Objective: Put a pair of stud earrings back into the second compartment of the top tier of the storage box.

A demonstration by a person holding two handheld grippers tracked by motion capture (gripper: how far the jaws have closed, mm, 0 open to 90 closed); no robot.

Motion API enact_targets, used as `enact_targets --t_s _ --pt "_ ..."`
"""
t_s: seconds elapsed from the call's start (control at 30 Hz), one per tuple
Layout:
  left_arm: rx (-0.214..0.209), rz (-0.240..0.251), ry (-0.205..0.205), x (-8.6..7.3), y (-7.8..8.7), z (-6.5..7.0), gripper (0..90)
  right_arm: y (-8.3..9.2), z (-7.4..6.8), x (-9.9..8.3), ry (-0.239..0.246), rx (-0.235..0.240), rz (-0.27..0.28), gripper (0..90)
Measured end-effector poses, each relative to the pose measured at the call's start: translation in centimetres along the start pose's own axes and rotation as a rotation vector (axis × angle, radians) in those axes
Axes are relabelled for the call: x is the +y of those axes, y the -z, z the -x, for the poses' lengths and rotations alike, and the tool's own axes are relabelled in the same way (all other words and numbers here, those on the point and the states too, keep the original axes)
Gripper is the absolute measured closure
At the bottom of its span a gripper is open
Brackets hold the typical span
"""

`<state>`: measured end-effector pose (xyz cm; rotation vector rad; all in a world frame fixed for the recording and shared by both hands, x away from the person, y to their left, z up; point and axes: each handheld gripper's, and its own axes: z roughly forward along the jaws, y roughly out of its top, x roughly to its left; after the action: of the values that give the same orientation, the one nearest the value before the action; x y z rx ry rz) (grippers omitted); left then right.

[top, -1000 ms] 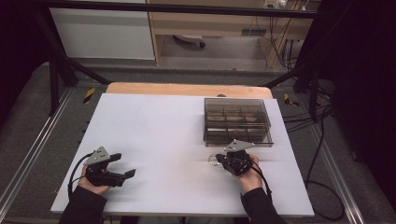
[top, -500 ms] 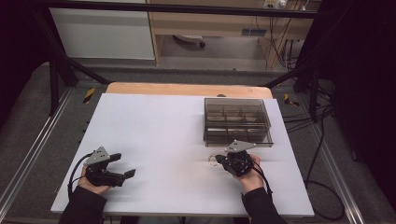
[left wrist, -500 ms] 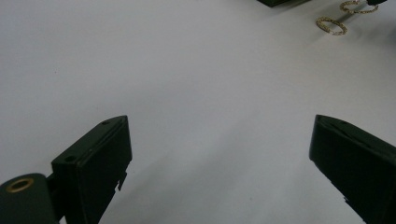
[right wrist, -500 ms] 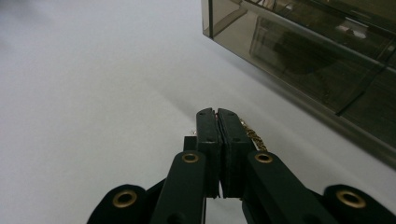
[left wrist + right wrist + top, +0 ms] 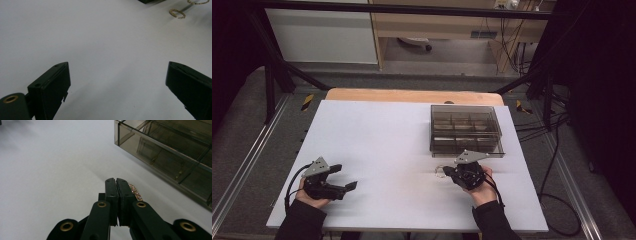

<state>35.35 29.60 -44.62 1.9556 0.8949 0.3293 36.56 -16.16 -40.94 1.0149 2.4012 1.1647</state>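
Right tool clamped on a small gold ring, just short of the compartment box

Right tool: jaws fully together, the sparkly gold ring pinched at their tips and poking out on one side; an edge-on pinch looks like the only workable hold on something that thin. Smoked compartment box sits just ahead and to the side of the tool, open top up, so my read is the ring goes into one of its cells next. Can't tell which cell. Left tool: jaws wide apart, nothing between them, low over bare white table, probably parked out of the way. Two more gold rings lie on the table well ahead of it, near the box. In the high view, right tool sits just in front of the box's near wall
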Motion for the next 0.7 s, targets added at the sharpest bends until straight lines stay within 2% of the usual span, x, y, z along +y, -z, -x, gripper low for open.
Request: enact_targets --t_s 0.7 --pt "0.000 0.000 0.001 0.0 0.0 0.0 5.5 2.9 0.8 0.7 -0.019 0.009 0.020 88.7"
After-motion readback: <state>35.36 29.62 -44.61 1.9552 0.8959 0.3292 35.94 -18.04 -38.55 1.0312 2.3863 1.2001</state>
